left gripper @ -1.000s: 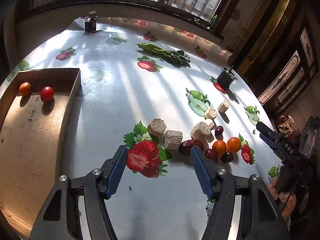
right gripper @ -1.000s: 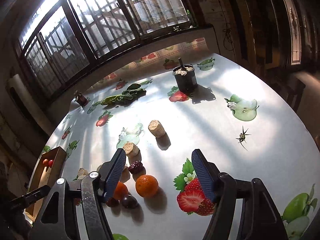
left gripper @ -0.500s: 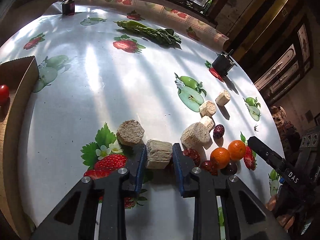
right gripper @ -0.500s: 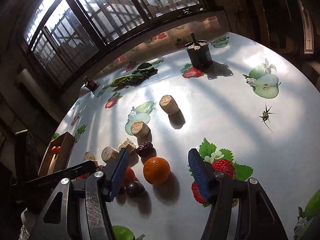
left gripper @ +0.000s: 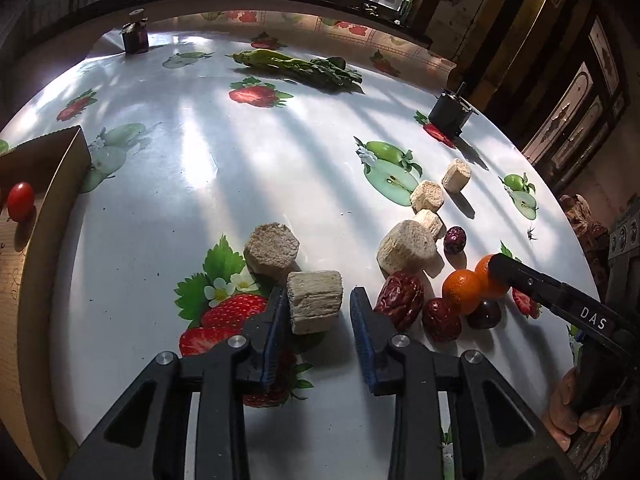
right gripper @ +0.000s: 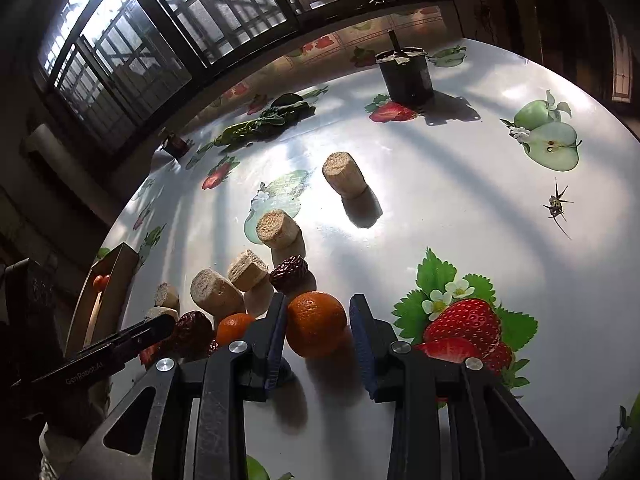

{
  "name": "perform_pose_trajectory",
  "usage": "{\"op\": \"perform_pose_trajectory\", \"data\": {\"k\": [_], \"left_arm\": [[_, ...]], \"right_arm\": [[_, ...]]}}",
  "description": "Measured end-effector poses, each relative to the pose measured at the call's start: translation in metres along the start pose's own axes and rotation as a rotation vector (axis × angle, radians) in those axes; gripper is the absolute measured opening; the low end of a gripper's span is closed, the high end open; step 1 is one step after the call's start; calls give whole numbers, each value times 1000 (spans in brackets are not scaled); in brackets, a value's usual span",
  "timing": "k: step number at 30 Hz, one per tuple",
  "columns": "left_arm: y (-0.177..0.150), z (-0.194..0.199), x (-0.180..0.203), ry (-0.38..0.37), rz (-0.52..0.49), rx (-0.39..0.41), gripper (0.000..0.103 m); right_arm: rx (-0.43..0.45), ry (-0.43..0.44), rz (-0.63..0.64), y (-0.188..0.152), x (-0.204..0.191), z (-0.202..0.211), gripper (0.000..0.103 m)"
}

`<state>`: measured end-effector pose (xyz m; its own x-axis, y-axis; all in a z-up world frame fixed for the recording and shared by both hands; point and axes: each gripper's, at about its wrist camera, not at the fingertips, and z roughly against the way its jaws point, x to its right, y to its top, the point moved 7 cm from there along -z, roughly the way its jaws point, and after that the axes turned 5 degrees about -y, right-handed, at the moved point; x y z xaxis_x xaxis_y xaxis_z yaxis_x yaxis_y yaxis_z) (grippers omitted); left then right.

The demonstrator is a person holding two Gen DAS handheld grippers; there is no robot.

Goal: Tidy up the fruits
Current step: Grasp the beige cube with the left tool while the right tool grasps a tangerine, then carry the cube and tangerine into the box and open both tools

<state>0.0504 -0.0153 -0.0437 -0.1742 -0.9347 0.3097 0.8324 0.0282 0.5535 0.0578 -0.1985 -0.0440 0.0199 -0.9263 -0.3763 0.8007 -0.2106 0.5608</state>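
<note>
**Grippers Low at the Pile, Bare Cloth Beyond**

With the left gripper [left gripper: 316, 300], clamped a pale pressed block [left gripper: 316, 306] between narrow-set jaws, at the corner of a printed strawberry. Found a second block [left gripper: 272, 248] touching it on the far side and a red date [left gripper: 400, 298] just beside the outer finger.

With the right gripper [right gripper: 318, 304], bracketed an orange [right gripper: 316, 322] resting on the table [left gripper: 240, 168], jaws just then closing. Saw one pad against the peel and the other just beside it; could not tell whether that one pressed. Noted a smaller orange [right gripper: 234, 326] and a dark date [right gripper: 289, 274] crowding the near finger, with more blocks behind.

Found little room inside the cluster, since fruit and blocks lay touching or nearly so. Found wide bare cloth between the cluster and the cardboard box [left gripper: 60, 184] near the left edge of the table, with a cherry tomato [left gripper: 20, 200] inside. Saw leafy greens [left gripper: 300, 66] near the window-side edge, and a dark container [right gripper: 406, 76] well apart from the pile. Saw open cloth on the right gripper's outer side too, out to the curved rim.
</note>
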Motion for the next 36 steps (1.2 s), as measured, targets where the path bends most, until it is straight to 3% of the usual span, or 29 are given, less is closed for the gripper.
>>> {"op": "perform_pose_trajectory", "data": {"k": [6,22,27,36], "left_arm": [[-7,14,-2,4,14,32,23],[-17,85,-25,-34,94,133,23],[-17,134,-63,-16,137,184,23],[-5,194,-164,95,215,238,23]], "right_arm": [[-36,35,5,-6,-8,-5,34],[41,-15,26,-2,-7,9,33],[80,-59,96,0,-25,29,33],[61,67,199,9,-127,59,34]]}}
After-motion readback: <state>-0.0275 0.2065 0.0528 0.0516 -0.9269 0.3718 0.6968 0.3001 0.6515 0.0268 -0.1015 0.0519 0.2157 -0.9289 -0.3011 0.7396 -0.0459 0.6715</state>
